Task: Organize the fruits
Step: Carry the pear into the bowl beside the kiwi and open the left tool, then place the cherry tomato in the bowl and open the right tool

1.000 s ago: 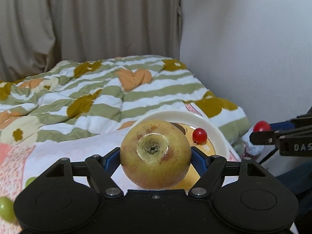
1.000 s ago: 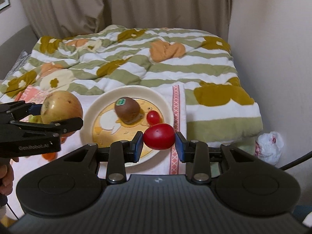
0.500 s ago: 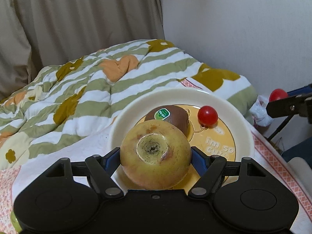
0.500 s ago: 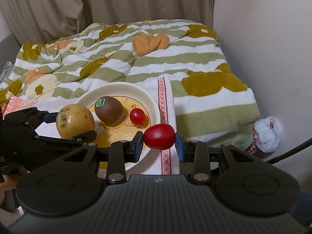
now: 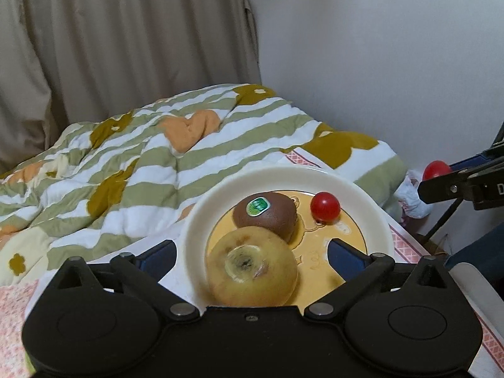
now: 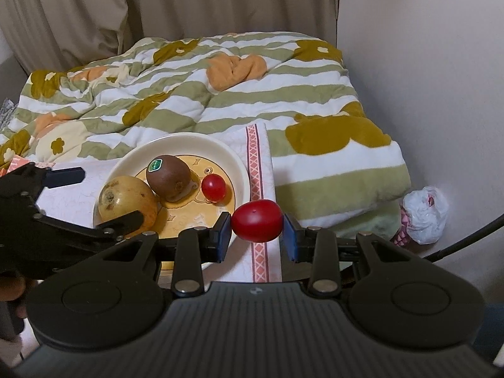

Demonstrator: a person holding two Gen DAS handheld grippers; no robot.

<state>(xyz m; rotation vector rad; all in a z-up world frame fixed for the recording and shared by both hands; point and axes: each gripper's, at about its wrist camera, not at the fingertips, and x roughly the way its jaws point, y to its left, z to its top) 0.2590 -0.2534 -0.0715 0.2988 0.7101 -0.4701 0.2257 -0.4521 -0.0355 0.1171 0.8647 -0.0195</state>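
Left side first: the duvet [image 6: 195,94] rolls away to the far curtain [image 5: 126,37], soft ground with room to spare. The plate [image 6: 234,170] sits on a white cloth [image 6: 258,252], whose patterned right edge runs just beside the plate's rim. Beyond it the bed drops off toward the wall [image 6: 425,63], a plastic bag [image 6: 423,215] on the floor down there.

On the plate, left to right: the apple [image 5: 252,266] at the near left, touching the kiwi [image 5: 266,217] behind it, then a cherry tomato [image 5: 325,207] standing apart to the right. The near right of the plate is bare.

The left gripper [image 5: 252,258] is opening, its blue pads [image 5: 345,256] spread wide and clear of the apple between them. The apple is let go and rests on the plate.

The right gripper [image 6: 256,230] hovers over the cloth's patterned edge, just right of the plate, pads clamped on a larger tomato [image 6: 257,220].
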